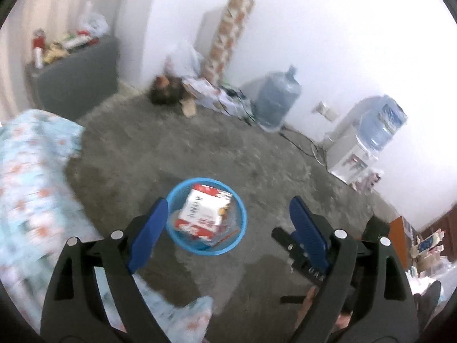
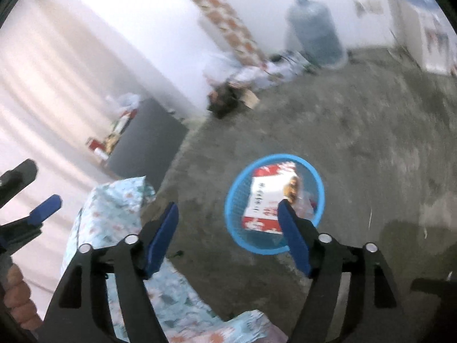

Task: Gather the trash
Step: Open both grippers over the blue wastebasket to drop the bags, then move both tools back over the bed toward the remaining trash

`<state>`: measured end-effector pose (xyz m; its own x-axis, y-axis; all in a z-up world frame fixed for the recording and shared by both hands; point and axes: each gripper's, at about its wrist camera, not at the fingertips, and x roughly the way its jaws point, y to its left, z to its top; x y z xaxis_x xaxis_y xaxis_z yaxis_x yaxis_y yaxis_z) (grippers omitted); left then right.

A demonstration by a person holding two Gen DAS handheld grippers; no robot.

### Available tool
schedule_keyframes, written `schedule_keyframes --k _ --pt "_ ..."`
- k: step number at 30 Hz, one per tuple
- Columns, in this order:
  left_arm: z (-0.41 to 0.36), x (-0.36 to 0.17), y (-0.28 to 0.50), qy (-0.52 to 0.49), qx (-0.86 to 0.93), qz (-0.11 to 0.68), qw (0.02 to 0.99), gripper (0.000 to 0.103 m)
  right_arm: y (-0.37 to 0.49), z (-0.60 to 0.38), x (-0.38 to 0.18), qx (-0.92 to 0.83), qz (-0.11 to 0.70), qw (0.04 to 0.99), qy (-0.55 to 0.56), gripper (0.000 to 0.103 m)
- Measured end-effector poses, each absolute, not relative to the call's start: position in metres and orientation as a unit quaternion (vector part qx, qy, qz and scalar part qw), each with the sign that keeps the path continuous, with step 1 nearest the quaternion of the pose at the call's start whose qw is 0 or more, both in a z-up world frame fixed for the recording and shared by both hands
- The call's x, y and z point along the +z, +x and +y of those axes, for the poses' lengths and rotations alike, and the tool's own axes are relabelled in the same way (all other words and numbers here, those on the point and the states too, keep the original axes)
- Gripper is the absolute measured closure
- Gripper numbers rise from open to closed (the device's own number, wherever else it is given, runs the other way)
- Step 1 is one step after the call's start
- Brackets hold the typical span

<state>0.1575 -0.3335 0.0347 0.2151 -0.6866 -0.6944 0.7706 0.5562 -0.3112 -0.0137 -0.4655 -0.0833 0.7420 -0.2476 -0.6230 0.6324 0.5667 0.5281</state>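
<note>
Blue-padded left claw [image 1: 228,208] and right claw [image 2: 228,214] hang wide, empty, tilted down above the basket [image 1: 242,220].

Lived-in home room, grey shag carpet [image 1: 200,148] underfoot, water dispenser [image 1: 360,143] against the white wall, spare water jug [image 1: 275,100] left of it, patterned bedding [image 1: 31,171] at the carpet's near edge, curtains [image 2: 42,85] behind, cluttered grey cabinet [image 1: 77,77] beside them.

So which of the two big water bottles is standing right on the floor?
The greyish water bottle by the wall, beside the clutter, stands directly on the carpet. The bluer one sits atop the white dispenser.
</note>
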Motion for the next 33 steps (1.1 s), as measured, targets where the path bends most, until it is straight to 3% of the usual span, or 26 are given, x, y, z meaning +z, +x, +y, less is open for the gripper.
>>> schedule_keyframes --k 6,11,24,33 --pt "-0.231 0.069 0.132 0.028 -0.428 0.383 0.818 0.02 0.001 -0.405 -0.028 -0.234 0.256 0.887 0.304 0.015" --pt "-0.148 0.071 0.119 0.016 -0.37 0.371 0.851 0.02 0.015 -0.359 0.0 -0.206 0.267 0.907 0.251 0.011" --pt "0.019 0.051 0.109 -0.026 -0.226 0.383 0.895 0.02 0.049 -0.238 0.022 -0.193 0.321 0.923 0.092 0.007" --pt "0.078 0.044 0.103 -0.062 -0.172 0.381 0.906 0.02 0.058 -0.178 0.033 -0.173 0.324 0.93 0.008 0.007"
